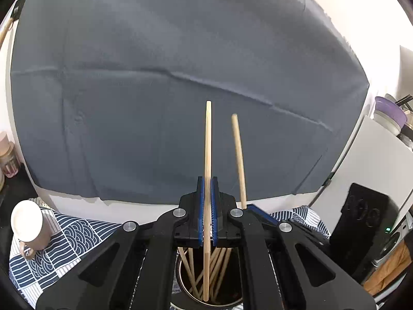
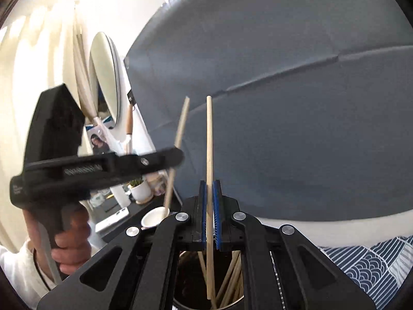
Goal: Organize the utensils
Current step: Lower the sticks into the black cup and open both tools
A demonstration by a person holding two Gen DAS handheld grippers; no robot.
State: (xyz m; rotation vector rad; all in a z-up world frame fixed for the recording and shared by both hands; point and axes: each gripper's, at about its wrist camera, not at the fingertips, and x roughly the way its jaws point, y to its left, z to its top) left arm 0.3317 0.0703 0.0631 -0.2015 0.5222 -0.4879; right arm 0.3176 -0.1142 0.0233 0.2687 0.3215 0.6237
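Note:
My left gripper [image 1: 207, 180] is shut on a pale wooden chopstick [image 1: 208, 149] that runs along the fingers, its lower end over a dark round holder [image 1: 185, 281] with several chopsticks [image 1: 219, 263] in it. Just to its right, a second chopstick [image 1: 238, 160] rises from the right gripper's blue-padded finger [image 1: 255, 208]. In the right wrist view my right gripper [image 2: 209, 183] is shut on its own chopstick [image 2: 209, 142] above the same holder [image 2: 232, 304]. The left gripper [image 2: 178, 155], held in a hand [image 2: 72, 248], grips its slanted chopstick [image 2: 180, 126] to the left.
A grey cloth backdrop [image 1: 167, 90] hangs behind. A patterned blue-and-white cloth [image 1: 72, 240] covers the table, with a brown mug [image 1: 28, 224] lying on it at the left. A white cup [image 2: 155, 217], potted plant [image 2: 140, 191] and oval mirror [image 2: 105, 77] stand at the left.

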